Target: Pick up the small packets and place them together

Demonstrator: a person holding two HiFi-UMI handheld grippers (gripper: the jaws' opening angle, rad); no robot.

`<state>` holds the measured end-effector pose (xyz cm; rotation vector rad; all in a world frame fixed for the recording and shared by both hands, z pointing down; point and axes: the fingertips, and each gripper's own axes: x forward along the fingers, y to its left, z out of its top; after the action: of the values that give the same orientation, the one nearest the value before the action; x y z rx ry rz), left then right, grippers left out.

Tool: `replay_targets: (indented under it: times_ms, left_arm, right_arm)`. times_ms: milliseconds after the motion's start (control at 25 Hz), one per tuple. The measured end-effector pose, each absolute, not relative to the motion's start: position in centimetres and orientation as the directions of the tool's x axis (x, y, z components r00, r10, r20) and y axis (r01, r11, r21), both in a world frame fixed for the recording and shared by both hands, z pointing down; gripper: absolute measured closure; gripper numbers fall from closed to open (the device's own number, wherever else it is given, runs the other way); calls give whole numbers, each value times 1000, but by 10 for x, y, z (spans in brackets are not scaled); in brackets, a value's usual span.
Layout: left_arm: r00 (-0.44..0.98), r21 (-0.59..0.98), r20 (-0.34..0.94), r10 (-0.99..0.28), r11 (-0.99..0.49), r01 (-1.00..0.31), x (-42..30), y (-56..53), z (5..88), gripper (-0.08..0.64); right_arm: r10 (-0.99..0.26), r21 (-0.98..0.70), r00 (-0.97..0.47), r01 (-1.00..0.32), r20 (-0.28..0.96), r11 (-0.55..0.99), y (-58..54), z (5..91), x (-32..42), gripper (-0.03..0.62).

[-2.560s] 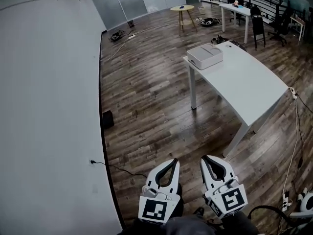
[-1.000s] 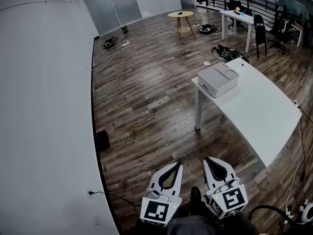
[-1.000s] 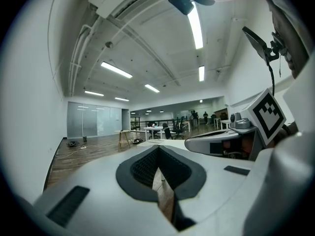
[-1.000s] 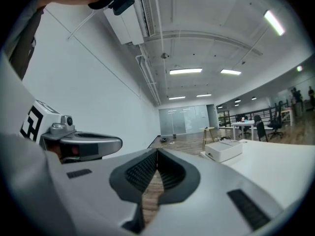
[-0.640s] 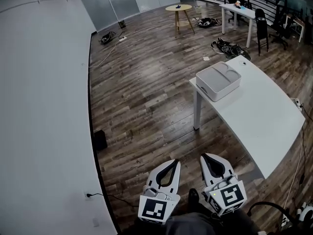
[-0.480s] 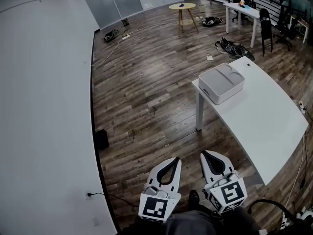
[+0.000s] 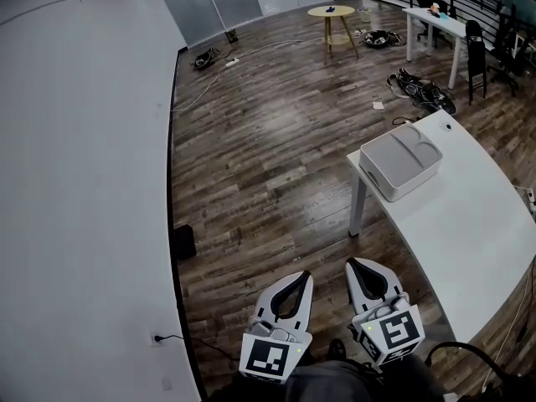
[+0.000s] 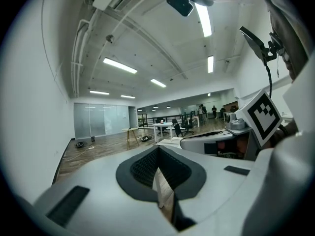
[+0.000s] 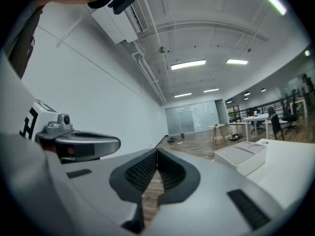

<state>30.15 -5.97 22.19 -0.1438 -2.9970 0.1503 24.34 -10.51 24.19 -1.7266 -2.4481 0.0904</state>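
Both are carried low and close to the body, pointing out level over the wooden floor, which looks like plain transit toward the desk, not work; the left gripper has its jaws pressed together on nothing; the right gripper likewise; no small packets show anywhere, so their place, heading and long axis cannot be told; only a pale grey box sits at the desk's end.
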Motion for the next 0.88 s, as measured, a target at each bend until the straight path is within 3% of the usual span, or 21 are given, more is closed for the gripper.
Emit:
replay_targets:
  times_ms: [880]
  left_arm:
    - [-984, -34, 137, -117, 992, -122, 173, 128, 240, 572]
  right_arm:
    - [852, -89, -492, 854, 179, 512, 73, 259, 132, 588]
